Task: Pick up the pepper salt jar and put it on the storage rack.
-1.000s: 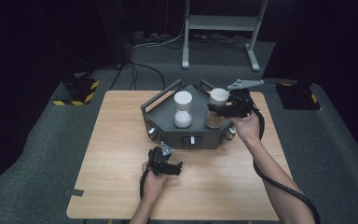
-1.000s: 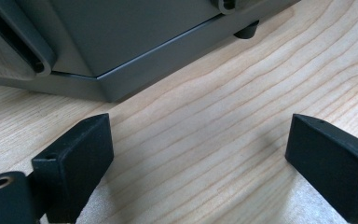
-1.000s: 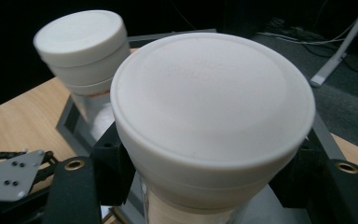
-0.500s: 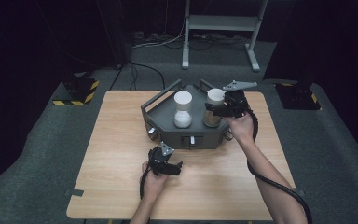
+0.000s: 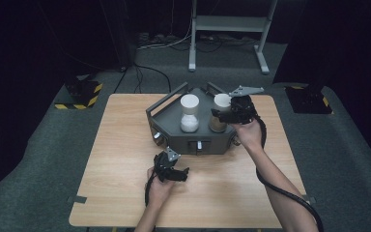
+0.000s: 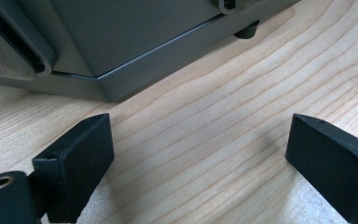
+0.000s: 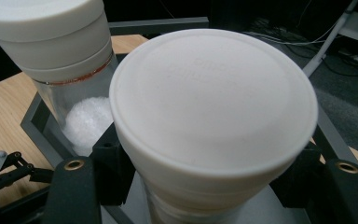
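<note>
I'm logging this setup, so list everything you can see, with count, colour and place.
Jars: two, white lids; one holds white grains, one brown contents, both standing in the tray.
Tray: one, dark grey, far middle of the table.
Table: one, light wood.
Blocks: two, yellow and black striped, on the floor left and right.
Stand: one, pale metal, behind.
Left gripper: black, jaws open, low over the table.
Right gripper: black, jaws around the brown jar below its lid.
</note>
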